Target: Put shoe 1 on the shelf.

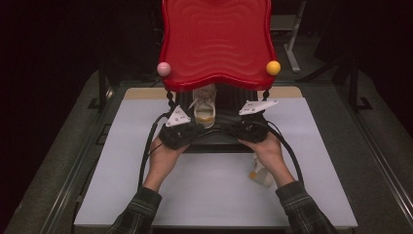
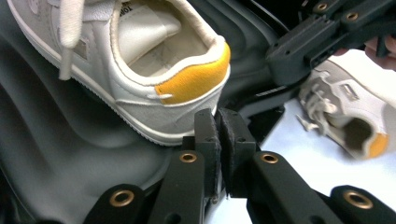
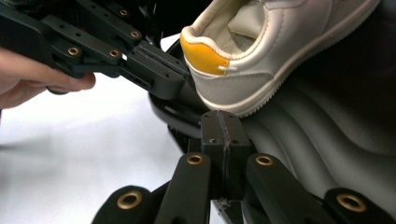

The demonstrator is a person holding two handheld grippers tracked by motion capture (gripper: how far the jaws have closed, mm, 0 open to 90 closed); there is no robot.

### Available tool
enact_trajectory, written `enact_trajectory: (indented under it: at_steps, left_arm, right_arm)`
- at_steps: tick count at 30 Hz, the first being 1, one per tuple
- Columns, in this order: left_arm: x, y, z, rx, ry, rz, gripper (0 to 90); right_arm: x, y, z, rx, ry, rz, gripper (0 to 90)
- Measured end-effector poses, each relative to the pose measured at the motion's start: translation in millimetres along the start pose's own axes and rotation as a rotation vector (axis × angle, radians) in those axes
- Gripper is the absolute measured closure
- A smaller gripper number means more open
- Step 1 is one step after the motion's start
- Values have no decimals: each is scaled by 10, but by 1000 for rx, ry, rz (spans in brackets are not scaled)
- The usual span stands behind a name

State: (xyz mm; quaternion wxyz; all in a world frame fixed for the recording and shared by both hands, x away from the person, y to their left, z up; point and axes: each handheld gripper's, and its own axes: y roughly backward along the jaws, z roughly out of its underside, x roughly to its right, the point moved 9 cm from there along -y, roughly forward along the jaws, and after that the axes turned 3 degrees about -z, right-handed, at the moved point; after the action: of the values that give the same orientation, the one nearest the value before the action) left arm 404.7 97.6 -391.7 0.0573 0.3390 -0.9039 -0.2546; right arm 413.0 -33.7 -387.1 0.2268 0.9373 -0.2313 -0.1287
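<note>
- Table (image 1: 122,161): pale top, dark floor around it, the person's plaid sleeves and forearms coming in from the bottom edge of the high view.
- Red tray (image 1: 216,44): wavy ribbed surface, raised above the far half of the table, a pink ball (image 1: 163,68) at its left corner and a yellow ball (image 1: 273,68) at its right.
- Black tray (image 2: 70,154): same wavy shape, lying under the red one on the table, its near edge facing the person.
- White shoe (image 2: 140,60): yellow heel tab, sits upright on the black tray, heel toward the grippers, lace hanging loose.
- Second shoe (image 2: 345,121): same white with yellow heel, lying on the table near the right hand (image 1: 268,151), off the tray.
- Left gripper (image 2: 219,119): jaws almost together, thin slit between pads, nothing gripped; tips at the black tray's near edge just below the shoe's heel. Can't tell if the pads pinch the rim.
- Right gripper (image 3: 223,122): jaws pressed fully together, nothing visible between them; tips at the tray edge, just under the shoe's heel, near the other gripper.
</note>
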Motion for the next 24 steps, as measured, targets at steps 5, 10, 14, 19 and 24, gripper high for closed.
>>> enact_trajectory:
  at_steps: [5, 10, 14, 19, 24]
  left_arm:
    - [65, 128, 77, -33, -10, 45, 808]
    - [127, 265, 164, -49, -17, 83, 748]
    - [201, 376, 318, -89, -26, 110, 677]
    - [240, 513, 572, -129, -21, 114, 582]
    - [182, 641, 831, -158, 11, 107, 510]
  right_arm:
    - [-5, 174, 58, -2, -6, -1, 895]
    - [17, 318, 190, -18, -21, 4, 895]
    - [43, 407, 310, -23, -26, 9, 895]
    - [117, 568, 471, -30, -50, 33, 895]
    - [210, 707, 621, -36, -80, 58, 894]
